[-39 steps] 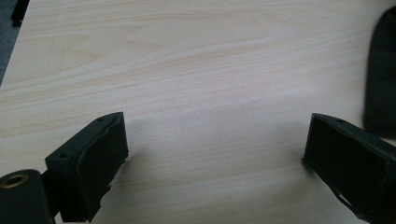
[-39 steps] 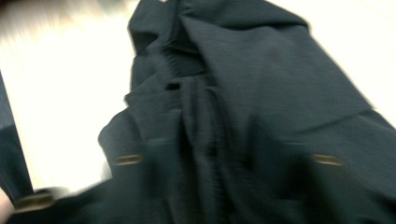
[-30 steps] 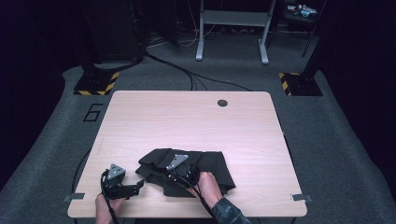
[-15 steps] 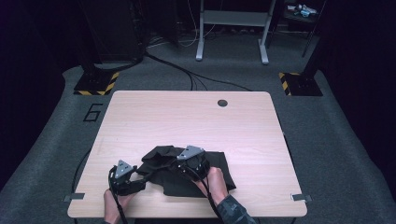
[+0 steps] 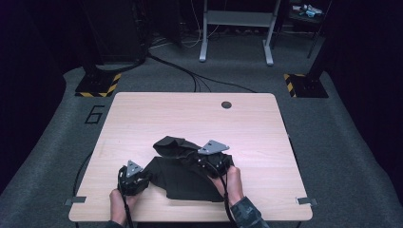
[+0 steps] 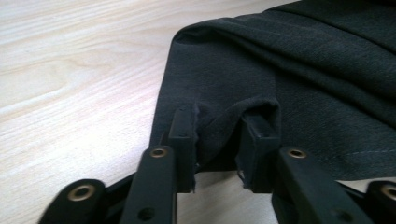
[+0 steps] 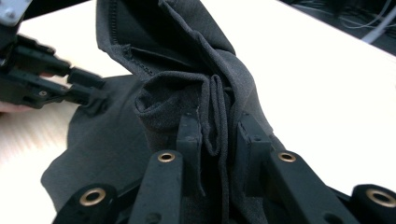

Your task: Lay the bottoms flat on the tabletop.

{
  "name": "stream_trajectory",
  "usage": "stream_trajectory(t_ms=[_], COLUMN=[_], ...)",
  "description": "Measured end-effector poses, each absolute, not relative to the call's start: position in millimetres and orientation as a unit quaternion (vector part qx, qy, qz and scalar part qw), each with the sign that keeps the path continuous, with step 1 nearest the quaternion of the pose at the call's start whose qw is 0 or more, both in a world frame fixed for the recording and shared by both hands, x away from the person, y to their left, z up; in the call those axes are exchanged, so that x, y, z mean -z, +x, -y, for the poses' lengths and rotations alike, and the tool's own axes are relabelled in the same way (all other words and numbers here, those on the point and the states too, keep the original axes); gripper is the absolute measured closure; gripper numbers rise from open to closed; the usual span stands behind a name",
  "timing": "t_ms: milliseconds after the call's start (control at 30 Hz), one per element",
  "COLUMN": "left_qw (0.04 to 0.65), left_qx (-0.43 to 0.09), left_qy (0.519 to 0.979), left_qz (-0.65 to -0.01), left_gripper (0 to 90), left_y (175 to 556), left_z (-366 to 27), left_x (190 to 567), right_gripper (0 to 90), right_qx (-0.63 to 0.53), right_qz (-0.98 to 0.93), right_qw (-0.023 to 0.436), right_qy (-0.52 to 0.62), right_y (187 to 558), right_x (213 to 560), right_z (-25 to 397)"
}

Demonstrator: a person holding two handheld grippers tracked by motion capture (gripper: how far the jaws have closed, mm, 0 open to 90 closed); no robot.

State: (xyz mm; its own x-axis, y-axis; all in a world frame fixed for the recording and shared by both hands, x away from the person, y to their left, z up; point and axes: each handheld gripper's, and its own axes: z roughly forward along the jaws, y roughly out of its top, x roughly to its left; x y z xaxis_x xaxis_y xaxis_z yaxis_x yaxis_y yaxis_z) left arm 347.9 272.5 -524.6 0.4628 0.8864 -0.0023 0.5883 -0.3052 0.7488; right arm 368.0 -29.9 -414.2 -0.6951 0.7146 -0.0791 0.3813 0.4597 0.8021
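Charcoal woven fabric, a dark garment [image 5: 183, 173], lies crumpled on the near half of the pale wooden table [image 5: 190, 114], and both tools have a bite of it. The left gripper [image 6: 219, 140] pinches a small fold at the garment's near-left edge, jaws partly closed with the cloth bunched between them; the hold looks shallow, right at the hem, so a sideways tug could let the fabric slide out. The right gripper [image 7: 217, 140] clamps a thicker gather of several layers with a stitched seam running through it, lifted off the table at the garment's right side. The risk there is different: with layers stacked in the jaws, pulling may drag up more cloth than intended, or twist the piece instead of spreading it. If the two hands draw apart unevenly, the weaker left grip would likely give first. The cloth itself looks soft, matte, finely ribbed, with a neat overlocked edge, heaped into a ridge toward the table's middle and flatter near the person's hands [image 5: 230, 183].
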Motion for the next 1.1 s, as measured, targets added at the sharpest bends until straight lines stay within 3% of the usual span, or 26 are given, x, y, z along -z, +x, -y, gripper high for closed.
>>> stream_trajectory(t_ms=[300, 867, 1100], left_qw=[0.352, 0.338, 0.325], left_qx=[-0.241, -0.272, -0.28], left_qy=[0.776, 0.772, 0.773], left_qz=[-0.465, -0.465, -0.469], left_gripper=[79.4, 79.5, 88.5], left_y=[346.5, 343.9, 343.7], left_z=[-272.0, -266.9, -267.4], left_x=[528.1, 529.3, 528.9], right_gripper=[74.2, 74.2, 74.0], right_qx=[-0.418, -0.439, -0.444], right_qz=[-0.791, -0.731, -0.701], right_qw=[0.229, 0.258, 0.261], right_qy=[0.383, 0.455, 0.493], right_y=[370.1, 354.6, 348.1], right_x=[406.7, 404.0, 409.4], right_z=[76.4, 150.2, 182.8])
